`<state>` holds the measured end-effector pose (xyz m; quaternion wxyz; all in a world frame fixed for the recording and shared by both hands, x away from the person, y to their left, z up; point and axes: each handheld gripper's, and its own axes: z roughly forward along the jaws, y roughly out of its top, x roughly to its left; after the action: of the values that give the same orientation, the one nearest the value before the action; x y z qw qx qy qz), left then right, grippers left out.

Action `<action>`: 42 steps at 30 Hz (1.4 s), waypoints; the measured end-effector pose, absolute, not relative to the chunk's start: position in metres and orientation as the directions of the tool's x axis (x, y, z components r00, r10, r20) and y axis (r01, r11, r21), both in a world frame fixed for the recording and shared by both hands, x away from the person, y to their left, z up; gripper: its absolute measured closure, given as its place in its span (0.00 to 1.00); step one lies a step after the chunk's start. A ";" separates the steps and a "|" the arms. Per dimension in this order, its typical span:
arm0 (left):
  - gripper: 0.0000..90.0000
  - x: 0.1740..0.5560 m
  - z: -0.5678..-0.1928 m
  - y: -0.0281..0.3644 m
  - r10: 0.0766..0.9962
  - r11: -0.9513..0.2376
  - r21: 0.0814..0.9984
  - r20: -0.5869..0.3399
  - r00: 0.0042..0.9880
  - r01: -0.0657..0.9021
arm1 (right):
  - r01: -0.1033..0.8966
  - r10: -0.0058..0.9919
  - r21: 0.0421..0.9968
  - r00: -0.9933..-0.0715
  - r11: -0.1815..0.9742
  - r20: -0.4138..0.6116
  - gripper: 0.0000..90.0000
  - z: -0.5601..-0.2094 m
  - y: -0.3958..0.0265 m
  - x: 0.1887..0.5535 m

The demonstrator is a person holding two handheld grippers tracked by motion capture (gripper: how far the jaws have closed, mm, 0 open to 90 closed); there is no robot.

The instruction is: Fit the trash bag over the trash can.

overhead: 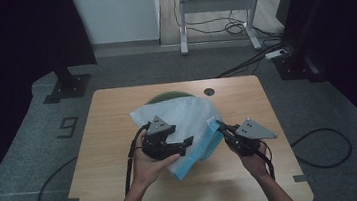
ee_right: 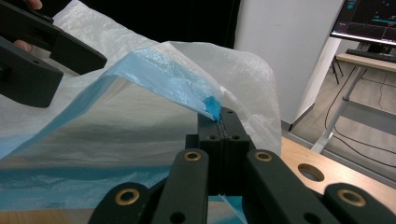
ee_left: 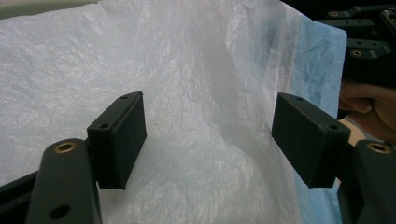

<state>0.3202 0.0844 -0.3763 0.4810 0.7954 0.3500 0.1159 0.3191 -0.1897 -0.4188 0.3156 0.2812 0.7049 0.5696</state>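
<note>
We see a light wooden surface [overhead: 125, 186]; a white-and-blue plastic bag [overhead: 188, 117] lies between our claws, a green bowl [overhead: 168, 97] beyond it.

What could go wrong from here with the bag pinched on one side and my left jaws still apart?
1. The right gripper is shut on only a small corner of the plastic bag's blue edge; a tug may tear or slip it.
2. The left gripper is open against smooth, loose film; closing here may bunch both layers rather than part the mouth.
3. The green bowl behind the bag could get dragged.
</note>
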 end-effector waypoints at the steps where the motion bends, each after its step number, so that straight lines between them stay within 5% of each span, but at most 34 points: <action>1: 0.30 0.321 -0.377 0.084 0.668 -0.293 0.845 -0.153 0.729 0.446 | 0.037 0.757 0.981 -0.642 0.193 -0.125 0.98 -0.419 -0.190 0.319; 15: 0.46 0.322 -0.379 0.074 0.651 -0.326 0.839 -0.136 0.746 0.437 | 0.036 0.760 0.983 -0.640 0.180 -0.116 0.98 -0.417 -0.192 0.319; 31: 0.91 0.325 -0.378 0.071 0.550 -0.318 0.840 -0.214 0.808 0.439 | 0.044 0.771 0.986 -0.629 0.164 -0.100 0.97 -0.421 -0.203 0.316; 39: 0.99 0.327 -0.367 0.082 0.532 -0.229 0.872 -0.260 0.806 0.432 | 0.043 0.773 0.988 -0.628 0.151 -0.091 0.90 -0.421 -0.209 0.315; 42: 0.99 0.331 -0.363 0.089 0.530 -0.185 0.881 -0.284 0.799 0.436 | 0.036 0.785 0.989 -0.613 0.144 -0.092 0.79 -0.423 -0.211 0.314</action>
<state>0.3309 0.0886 -0.3633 0.5558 0.7684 0.3142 0.0426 0.3137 -0.2108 -0.4232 0.3220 0.2996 0.6844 0.5815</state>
